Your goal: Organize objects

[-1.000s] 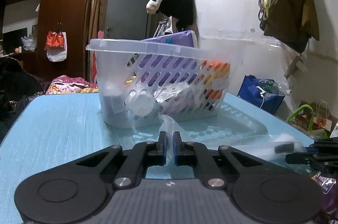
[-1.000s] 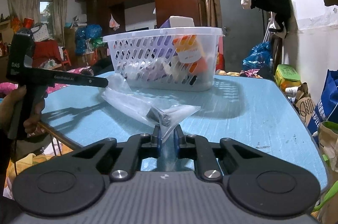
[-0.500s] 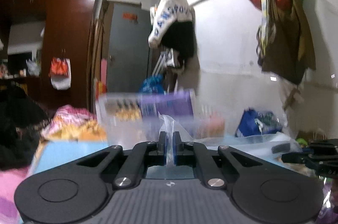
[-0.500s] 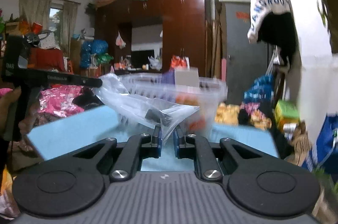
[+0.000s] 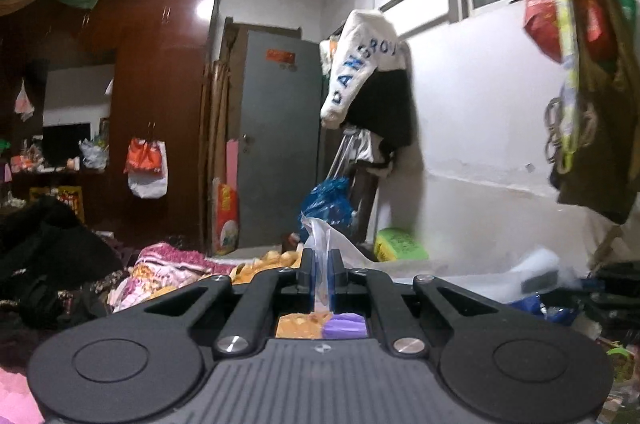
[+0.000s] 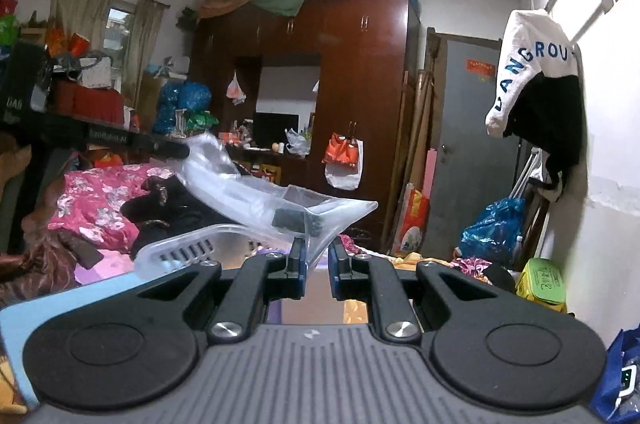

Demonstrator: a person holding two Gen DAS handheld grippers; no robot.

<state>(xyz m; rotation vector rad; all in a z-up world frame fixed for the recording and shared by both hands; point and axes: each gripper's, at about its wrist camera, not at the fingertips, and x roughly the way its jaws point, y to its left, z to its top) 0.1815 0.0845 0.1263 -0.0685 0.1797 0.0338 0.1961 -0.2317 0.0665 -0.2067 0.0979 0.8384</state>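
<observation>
A clear plastic bag (image 6: 256, 192) with a small dark object (image 6: 289, 217) inside hangs in the air between both grippers. My right gripper (image 6: 317, 256) is shut on one corner of it. My left gripper (image 5: 321, 264) is shut on the other end (image 5: 320, 236); that gripper shows at the left of the right wrist view (image 6: 120, 140). The bag stretches right in the left wrist view (image 5: 500, 276). The white slotted basket (image 6: 188, 248) sits just below, only its rim showing above the blue table (image 6: 60, 300).
A purple item (image 5: 344, 326) of the basket's contents shows under the left gripper. Behind are a brown wardrobe (image 6: 352, 76), a grey door (image 5: 276, 144), a cluttered bed (image 6: 96, 200) and clothes and bags hanging on the right wall (image 5: 592, 104).
Both grippers have lifted the bag up off the table, level with or above the basket rim. The basket and table have dropped to the bottom of both views.
</observation>
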